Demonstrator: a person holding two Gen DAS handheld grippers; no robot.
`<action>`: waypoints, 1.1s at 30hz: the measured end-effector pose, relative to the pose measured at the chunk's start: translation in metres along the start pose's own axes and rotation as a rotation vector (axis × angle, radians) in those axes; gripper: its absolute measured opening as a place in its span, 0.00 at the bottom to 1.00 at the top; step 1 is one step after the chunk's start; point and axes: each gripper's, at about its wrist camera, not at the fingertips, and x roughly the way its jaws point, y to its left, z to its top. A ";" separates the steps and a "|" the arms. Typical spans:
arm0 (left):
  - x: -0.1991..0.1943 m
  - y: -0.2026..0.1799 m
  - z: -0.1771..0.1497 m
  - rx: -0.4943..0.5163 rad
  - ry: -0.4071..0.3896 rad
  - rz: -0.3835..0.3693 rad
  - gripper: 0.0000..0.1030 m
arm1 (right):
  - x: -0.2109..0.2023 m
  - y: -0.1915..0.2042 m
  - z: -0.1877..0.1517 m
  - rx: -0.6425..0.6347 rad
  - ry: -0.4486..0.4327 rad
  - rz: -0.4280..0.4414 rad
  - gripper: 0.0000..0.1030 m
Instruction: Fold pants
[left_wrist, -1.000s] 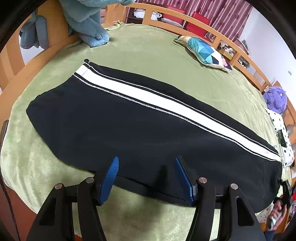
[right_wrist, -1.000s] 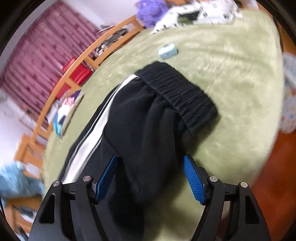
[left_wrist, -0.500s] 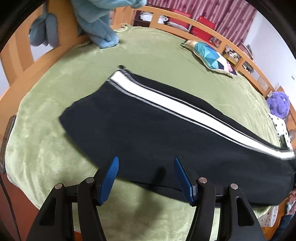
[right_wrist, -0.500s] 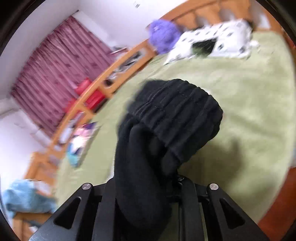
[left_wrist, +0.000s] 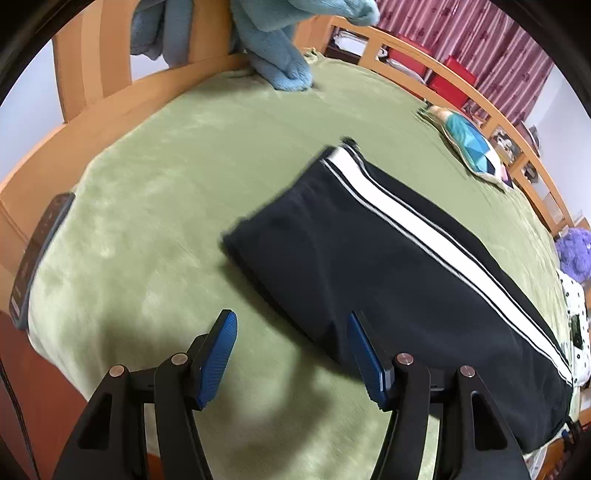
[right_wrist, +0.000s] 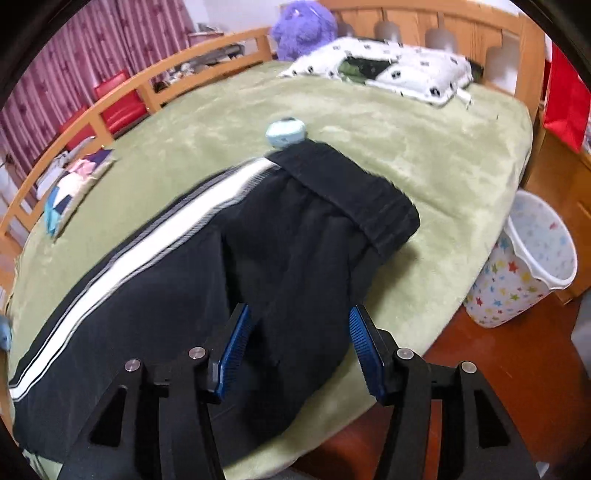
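Two grippers, one pair of black pants (left_wrist: 369, 273). Left gripper (left_wrist: 291, 347) gaping over green blanket (left_wrist: 147, 221), nothing between the blue pads, right pad at the pants' near edge. Right gripper (right_wrist: 299, 343) partway apart, jaws just opened, black cloth between them but not pinched. Pants flat on the bed — long axis running diagonally, white side stripe (left_wrist: 424, 229) along it, elastic waistband (right_wrist: 351, 199) at the far end in the right view. Beyond: two pillows, purple plush (right_wrist: 303, 29), wooden bed rail, red curtains — starred bin (right_wrist: 524, 266) on the floor.
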 end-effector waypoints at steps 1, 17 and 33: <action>0.001 0.003 0.008 0.004 -0.016 -0.006 0.58 | -0.006 0.007 -0.003 -0.018 0.000 0.020 0.54; 0.093 -0.079 0.128 0.239 -0.014 -0.061 0.50 | -0.033 0.176 -0.078 -0.326 0.047 0.047 0.54; 0.105 -0.072 0.148 0.204 0.045 -0.032 0.38 | -0.031 0.202 -0.110 -0.324 0.091 0.099 0.54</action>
